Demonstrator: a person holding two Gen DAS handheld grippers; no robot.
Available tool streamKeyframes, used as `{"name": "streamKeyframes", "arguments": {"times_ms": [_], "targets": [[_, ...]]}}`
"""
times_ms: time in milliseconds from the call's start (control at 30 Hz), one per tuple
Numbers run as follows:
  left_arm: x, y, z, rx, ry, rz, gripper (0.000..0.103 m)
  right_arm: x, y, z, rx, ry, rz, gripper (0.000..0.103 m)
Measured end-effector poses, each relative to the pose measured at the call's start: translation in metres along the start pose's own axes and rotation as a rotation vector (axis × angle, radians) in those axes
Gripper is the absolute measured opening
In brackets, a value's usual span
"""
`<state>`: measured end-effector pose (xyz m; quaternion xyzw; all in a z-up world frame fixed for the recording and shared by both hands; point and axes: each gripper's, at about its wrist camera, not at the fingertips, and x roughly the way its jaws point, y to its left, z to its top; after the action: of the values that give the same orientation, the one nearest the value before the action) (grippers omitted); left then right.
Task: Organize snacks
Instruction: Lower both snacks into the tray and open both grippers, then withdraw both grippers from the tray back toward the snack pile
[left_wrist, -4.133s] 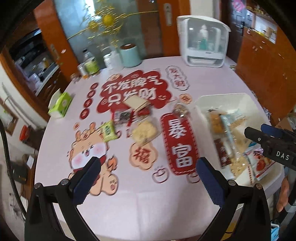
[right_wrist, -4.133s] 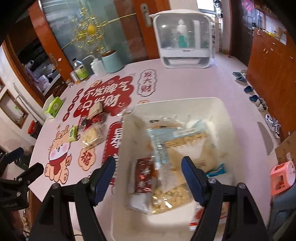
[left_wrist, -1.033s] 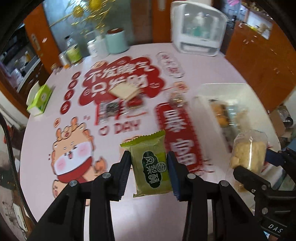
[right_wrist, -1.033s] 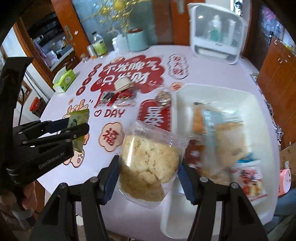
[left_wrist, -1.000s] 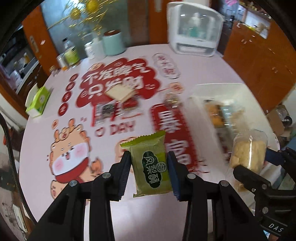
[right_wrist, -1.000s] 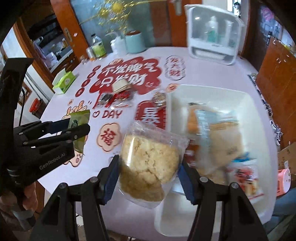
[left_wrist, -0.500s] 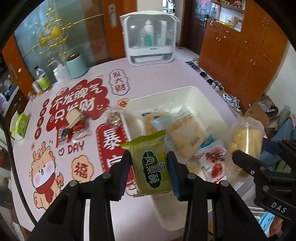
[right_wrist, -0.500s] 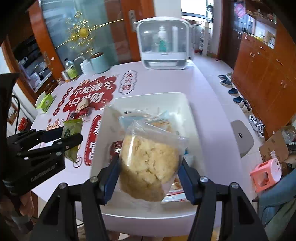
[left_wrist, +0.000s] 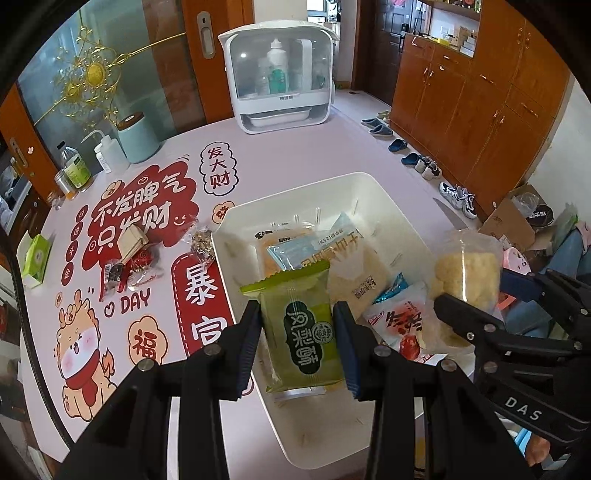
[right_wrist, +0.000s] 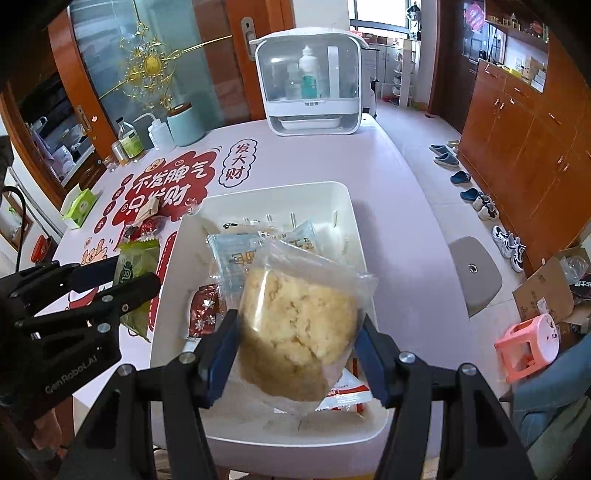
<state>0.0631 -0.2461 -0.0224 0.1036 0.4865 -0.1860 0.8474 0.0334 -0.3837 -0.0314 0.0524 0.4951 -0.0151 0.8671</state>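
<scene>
My left gripper (left_wrist: 298, 334) is shut on a green snack packet (left_wrist: 303, 328) and holds it above the near left part of the white bin (left_wrist: 332, 181). My right gripper (right_wrist: 295, 343) is shut on a clear bag of yellow crumbly snack (right_wrist: 297, 328), held above the near side of the bin (right_wrist: 280, 190). The bin holds several snack packets. The bag also shows in the left wrist view (left_wrist: 467, 273), and the green packet in the right wrist view (right_wrist: 135, 269). Loose snacks (left_wrist: 129, 254) lie on the table left of the bin.
The round table wears a pink cloth with red lettering (left_wrist: 140, 206). A white cabinet (left_wrist: 279, 77) stands at the far edge; a teal canister (left_wrist: 137, 138), bottles and a green tissue box (left_wrist: 35, 254) stand at the left. Shoes, a pink stool (right_wrist: 528, 341) and boxes lie on the floor at right.
Both grippers picked up snacks from the table since four seconds ago and have swung right. In the last half second they have moved nearer over the bin, still holding their packets.
</scene>
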Motion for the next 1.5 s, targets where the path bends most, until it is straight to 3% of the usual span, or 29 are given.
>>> {"name": "streamKeyframes", "arguments": {"times_ms": [467, 533, 600, 667, 767, 1500], "targets": [[0.000, 0.002, -0.002, -0.010, -0.011, 0.027, 0.041, 0.015, 0.000, 0.001, -0.019, 0.046, -0.017, 0.061], [-0.002, 0.002, -0.002, -0.007, -0.015, 0.034, 0.054, 0.016, -0.002, 0.000, -0.008, 0.049, -0.015, 0.061], [-0.005, 0.001, -0.003, -0.005, -0.032, 0.042, 0.085, 0.017, -0.003, 0.000, 0.001, 0.055, -0.012, 0.062], [-0.008, 0.000, -0.004, 0.003, -0.046, 0.051, 0.092, 0.020, -0.006, -0.001, 0.015, 0.071, -0.004, 0.067], [-0.008, -0.001, -0.005, 0.020, -0.042, 0.071, 0.092, 0.019, -0.006, -0.002, 0.020, 0.067, -0.009, 0.073], [-0.017, 0.022, -0.023, -0.020, -0.017, 0.083, 0.092, 0.014, 0.016, -0.012, -0.004, 0.076, -0.005, 0.073]]}}
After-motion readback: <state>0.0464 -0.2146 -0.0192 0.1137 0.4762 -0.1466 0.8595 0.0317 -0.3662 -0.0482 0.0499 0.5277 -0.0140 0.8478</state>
